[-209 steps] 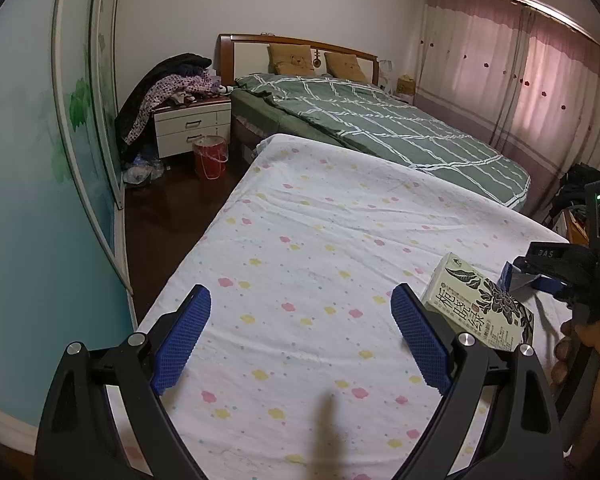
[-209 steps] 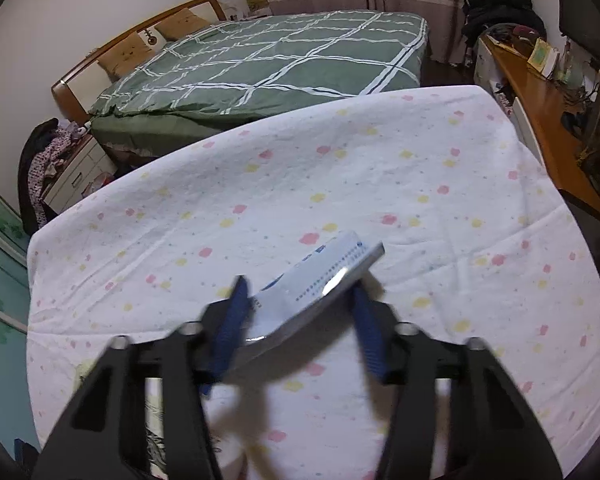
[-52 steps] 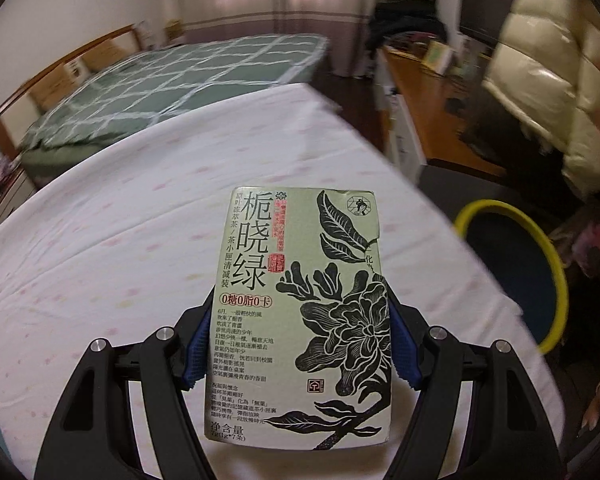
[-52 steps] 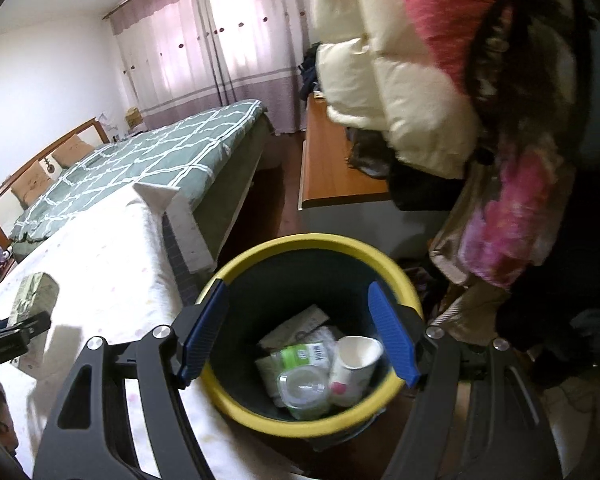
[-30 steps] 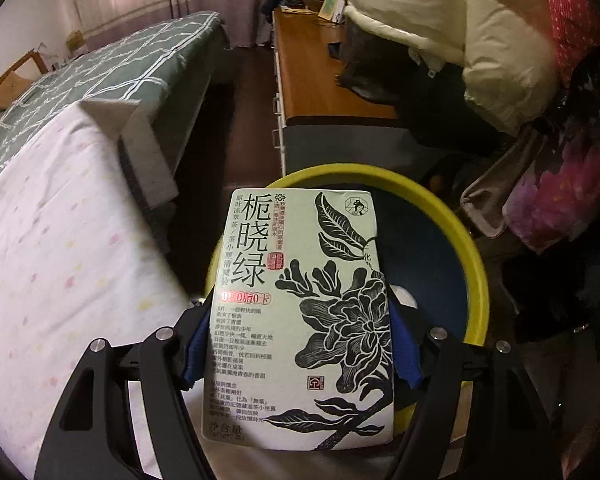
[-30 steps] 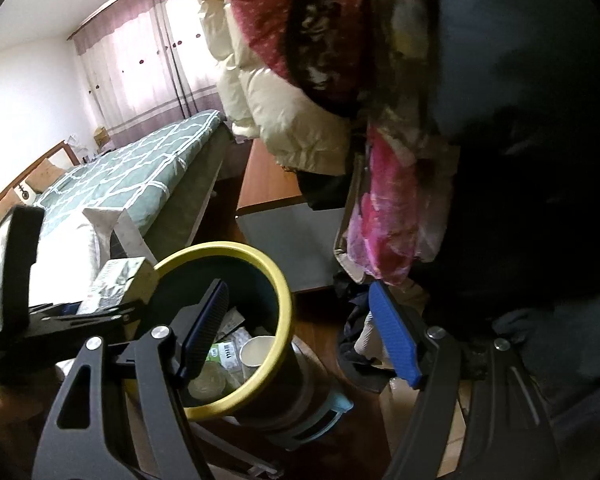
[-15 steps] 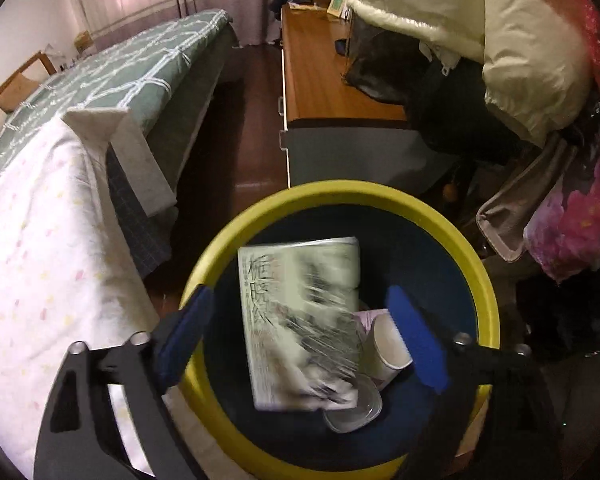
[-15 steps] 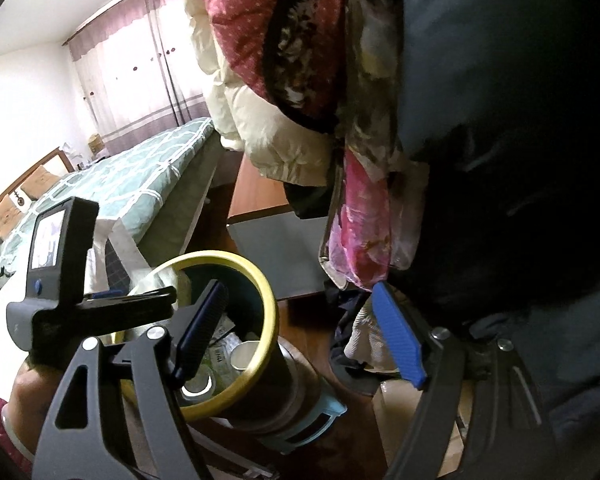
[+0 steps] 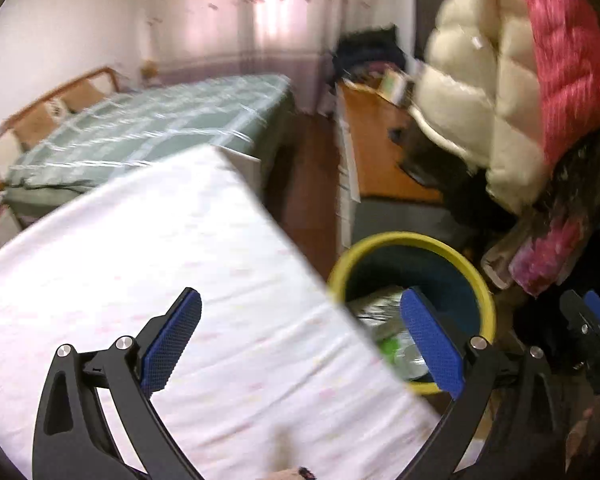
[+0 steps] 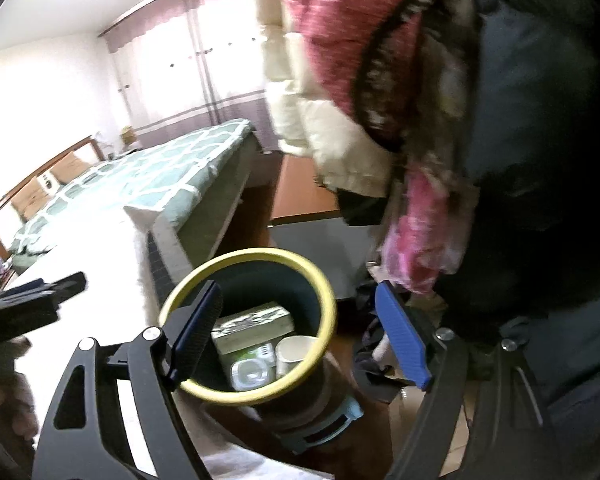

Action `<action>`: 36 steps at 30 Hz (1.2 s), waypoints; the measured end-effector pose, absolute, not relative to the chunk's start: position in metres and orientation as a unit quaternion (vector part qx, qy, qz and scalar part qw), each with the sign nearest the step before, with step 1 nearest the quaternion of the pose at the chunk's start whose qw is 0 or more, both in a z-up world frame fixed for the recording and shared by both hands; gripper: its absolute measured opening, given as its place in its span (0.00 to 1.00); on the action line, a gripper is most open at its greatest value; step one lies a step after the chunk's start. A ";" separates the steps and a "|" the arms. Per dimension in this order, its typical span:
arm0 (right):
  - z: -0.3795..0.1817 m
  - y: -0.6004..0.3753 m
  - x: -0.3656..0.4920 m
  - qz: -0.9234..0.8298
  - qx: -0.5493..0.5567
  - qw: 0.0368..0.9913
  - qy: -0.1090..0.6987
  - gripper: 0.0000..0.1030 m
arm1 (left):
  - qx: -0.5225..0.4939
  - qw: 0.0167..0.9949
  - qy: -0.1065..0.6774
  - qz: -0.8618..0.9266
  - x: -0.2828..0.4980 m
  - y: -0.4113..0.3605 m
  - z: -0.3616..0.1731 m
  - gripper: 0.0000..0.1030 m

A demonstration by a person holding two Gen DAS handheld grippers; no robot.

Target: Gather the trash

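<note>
A bedroom is seen from two hand-held grippers. The left gripper [image 9: 300, 344] is held over the near corner of a bed covered by a white dotted sheet [image 9: 148, 264]; its blue-padded fingers [image 9: 171, 342] are spread wide, having just been opening, and nothing is held between them. The sheet's edge runs diagonally down to the right, and just past that edge a yellow-rimmed trash bin [image 9: 476, 280] stands on the floor, close against the bed.

The right gripper [image 10: 300, 336] is held above the same trash bin [image 10: 327, 300], its fingers [image 10: 404, 340] also set well apart after easing wider, with nothing between them. Inside the bin a green tea box [image 10: 256, 322] is seen lying on top of the other rubbish, beside a paper cup [image 10: 296, 354] and a clear plastic lid [image 10: 250, 372]. In the left view only a blurred green corner of the box [image 9: 376, 312] is visible below the rim.

A narrow strip of dark wood floor [image 9: 304, 184] is left open between the white bed, a second bed with a green checked cover [image 9: 148, 128] and a wooden worktop [image 9: 380, 152]. To the right of the bin the space is crowded by hanging coats, a cream puffer jacket [image 9: 472, 92] and a red one [image 9: 564, 52], which reach down close to the bin's far edge.
</note>
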State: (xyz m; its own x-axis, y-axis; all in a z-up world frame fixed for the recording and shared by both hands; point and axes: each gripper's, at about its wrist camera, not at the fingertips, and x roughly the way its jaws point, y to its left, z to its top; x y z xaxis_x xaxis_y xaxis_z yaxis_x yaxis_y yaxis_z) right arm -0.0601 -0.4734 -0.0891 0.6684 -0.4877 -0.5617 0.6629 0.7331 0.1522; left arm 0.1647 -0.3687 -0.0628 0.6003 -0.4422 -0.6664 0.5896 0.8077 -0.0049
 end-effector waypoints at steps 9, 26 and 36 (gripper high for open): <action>-0.077 -0.414 -0.034 -0.241 0.143 0.924 0.259 0.76 | 0.051 0.950 0.263 -0.160 0.118 -0.190 -0.034 0.95; -0.054 -0.328 -0.022 -0.165 0.072 0.950 0.256 0.80 | -0.024 0.967 0.241 -0.078 0.042 -0.028 -0.026 0.95; -0.055 -0.323 -0.022 -0.153 0.072 0.952 0.256 0.80 | -0.011 0.969 0.240 -0.053 0.029 -0.035 -0.032 0.95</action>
State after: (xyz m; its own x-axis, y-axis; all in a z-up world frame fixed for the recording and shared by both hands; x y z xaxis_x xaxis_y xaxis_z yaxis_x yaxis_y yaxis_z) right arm -0.0224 -0.3229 -0.0553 0.8224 -0.2541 -0.5089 0.3279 0.9429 0.0590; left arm 0.0292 -0.0351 -0.0321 0.8795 -0.1088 -0.4634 0.0986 0.9941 -0.0462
